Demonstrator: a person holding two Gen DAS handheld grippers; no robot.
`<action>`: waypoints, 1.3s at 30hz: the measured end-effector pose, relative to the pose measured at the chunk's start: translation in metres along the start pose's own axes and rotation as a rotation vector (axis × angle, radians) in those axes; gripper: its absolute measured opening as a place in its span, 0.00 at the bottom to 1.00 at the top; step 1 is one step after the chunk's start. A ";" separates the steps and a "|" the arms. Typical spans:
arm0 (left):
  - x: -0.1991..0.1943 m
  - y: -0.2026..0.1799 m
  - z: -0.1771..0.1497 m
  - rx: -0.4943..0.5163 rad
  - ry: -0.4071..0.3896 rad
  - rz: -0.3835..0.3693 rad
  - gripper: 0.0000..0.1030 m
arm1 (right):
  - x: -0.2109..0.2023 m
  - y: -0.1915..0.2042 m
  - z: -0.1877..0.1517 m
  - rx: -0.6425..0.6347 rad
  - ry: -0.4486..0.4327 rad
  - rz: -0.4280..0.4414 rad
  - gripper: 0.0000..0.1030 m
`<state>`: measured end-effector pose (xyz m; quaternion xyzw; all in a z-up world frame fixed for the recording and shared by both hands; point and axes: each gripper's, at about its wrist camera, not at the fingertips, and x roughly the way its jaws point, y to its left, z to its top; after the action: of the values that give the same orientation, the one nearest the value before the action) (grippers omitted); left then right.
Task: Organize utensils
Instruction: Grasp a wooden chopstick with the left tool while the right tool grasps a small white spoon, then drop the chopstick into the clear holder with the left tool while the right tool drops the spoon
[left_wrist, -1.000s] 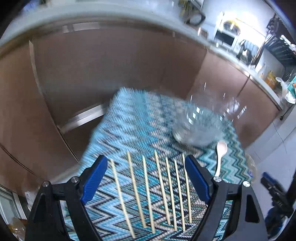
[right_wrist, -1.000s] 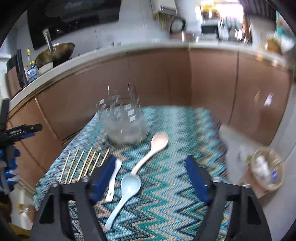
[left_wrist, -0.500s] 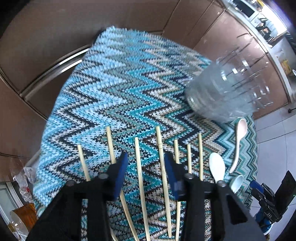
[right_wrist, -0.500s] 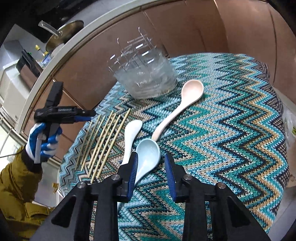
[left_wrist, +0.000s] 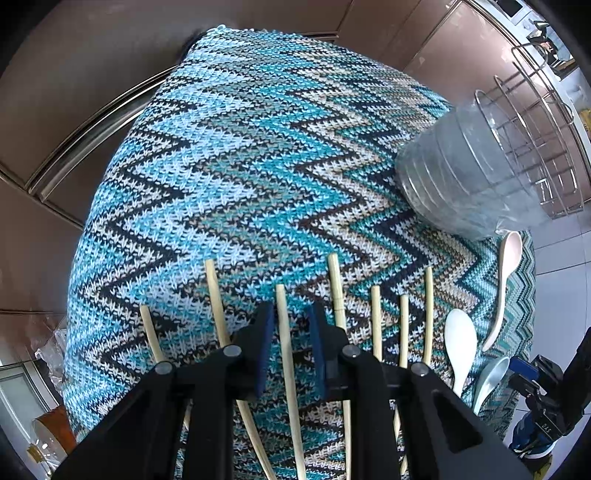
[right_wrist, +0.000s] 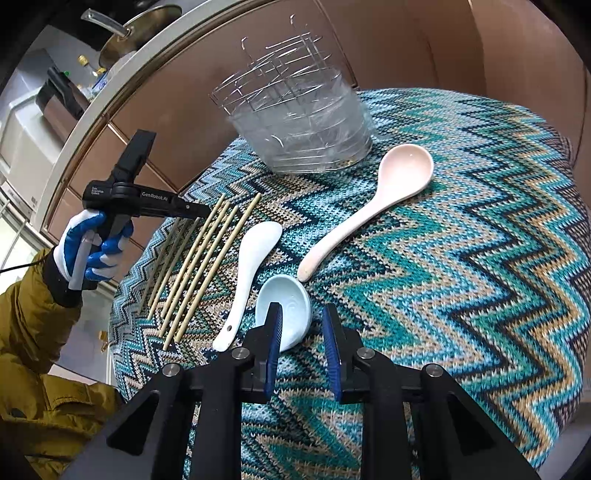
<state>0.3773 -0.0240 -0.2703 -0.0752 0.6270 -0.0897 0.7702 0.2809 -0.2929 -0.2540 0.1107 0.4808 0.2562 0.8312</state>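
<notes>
Several wooden chopsticks (left_wrist: 334, 284) lie side by side on a blue zigzag cloth (left_wrist: 236, 155). My left gripper (left_wrist: 290, 317) is narrowly open, its blue pads on either side of one chopstick (left_wrist: 282, 325) without touching it. My right gripper (right_wrist: 301, 319) is narrowly open just above the light blue spoon (right_wrist: 286, 306), its left pad at the bowl's edge. A white spoon (right_wrist: 255, 251) and a pink spoon (right_wrist: 391, 184) lie beside it. The clear holder with a wire rack (right_wrist: 299, 122) stands at the cloth's far side.
Brown cabinet fronts (left_wrist: 92, 66) surround the small table. A countertop with a pan (right_wrist: 136, 29) and bottles runs behind. The cloth (right_wrist: 498, 229) drops off on all sides. The left hand-held gripper (right_wrist: 144, 203) and gloved hand (right_wrist: 88, 251) show in the right wrist view.
Both grippers have dropped closer to the cloth and narrowed their jaws, the left around one chopstick, the right over the light blue spoon.
</notes>
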 end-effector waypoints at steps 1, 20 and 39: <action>0.001 -0.001 0.000 -0.002 -0.002 0.003 0.17 | 0.002 0.000 0.003 -0.006 0.007 0.012 0.22; -0.072 -0.014 -0.038 -0.015 -0.252 -0.079 0.05 | -0.028 0.050 -0.003 -0.157 -0.037 -0.100 0.06; -0.275 -0.121 0.028 0.002 -1.150 -0.263 0.05 | -0.131 0.144 0.140 -0.242 -0.703 -0.558 0.06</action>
<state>0.3445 -0.0771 0.0250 -0.1883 0.0941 -0.1298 0.9689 0.3014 -0.2328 -0.0230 -0.0405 0.1479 0.0239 0.9879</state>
